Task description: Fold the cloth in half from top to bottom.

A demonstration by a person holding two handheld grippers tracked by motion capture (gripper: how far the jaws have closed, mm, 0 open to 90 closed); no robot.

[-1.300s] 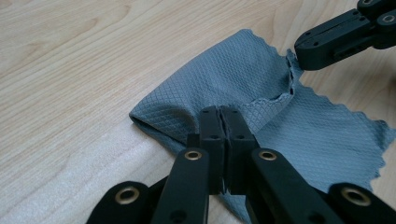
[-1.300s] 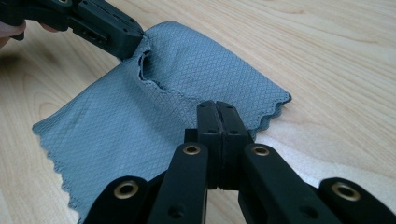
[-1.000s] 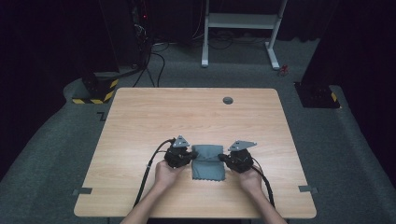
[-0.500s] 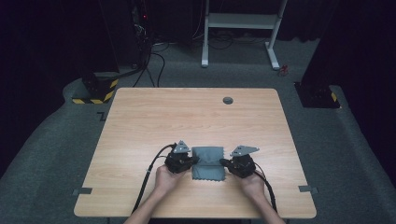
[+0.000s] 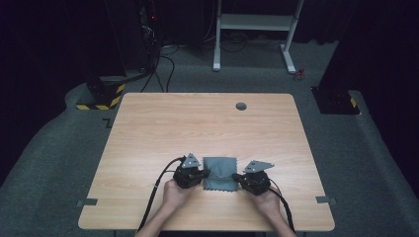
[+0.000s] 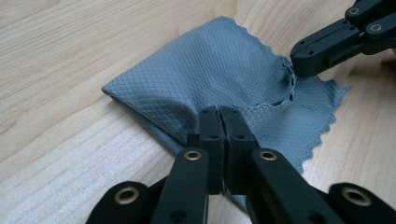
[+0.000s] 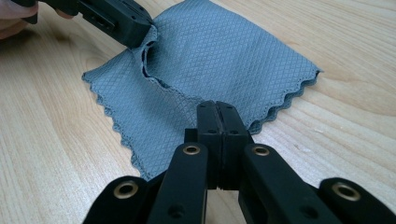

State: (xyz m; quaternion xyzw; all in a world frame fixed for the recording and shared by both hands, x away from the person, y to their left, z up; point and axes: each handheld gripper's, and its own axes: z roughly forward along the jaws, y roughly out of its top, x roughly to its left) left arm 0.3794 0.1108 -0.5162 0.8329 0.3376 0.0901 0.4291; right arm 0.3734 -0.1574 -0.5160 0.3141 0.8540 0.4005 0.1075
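Observation:
A grey microfibre cloth (image 5: pixel 220 169) with zigzag edges lies folded on the wooden table (image 5: pixel 197 123), near the front centre. At the cloth's left side my left gripper (image 5: pixel 203 176) is shut on its top layer; the left gripper view has the jaws closed (image 6: pixel 222 117) over the fabric (image 6: pixel 205 70). My right gripper (image 5: pixel 237 177) is shut on the cloth's right side, jaws closed (image 7: pixel 218 112) on the cloth (image 7: pixel 219 56). Each gripper view also shows the other gripper pinching the far edge, where the top layer lifts a little off the bottom layer.
A small round grommet hole (image 5: pixel 241 105) sits near the table's far edge. Black cables (image 5: pixel 153 197) trail from both grippers toward the front edge. Behind the table stand a white desk frame (image 5: pixel 257 22) and dark equipment on the grey floor.
Both grippers have slid a little toward the table's front edge, drawing the cloth's top layer with them. Both stay shut on the cloth.

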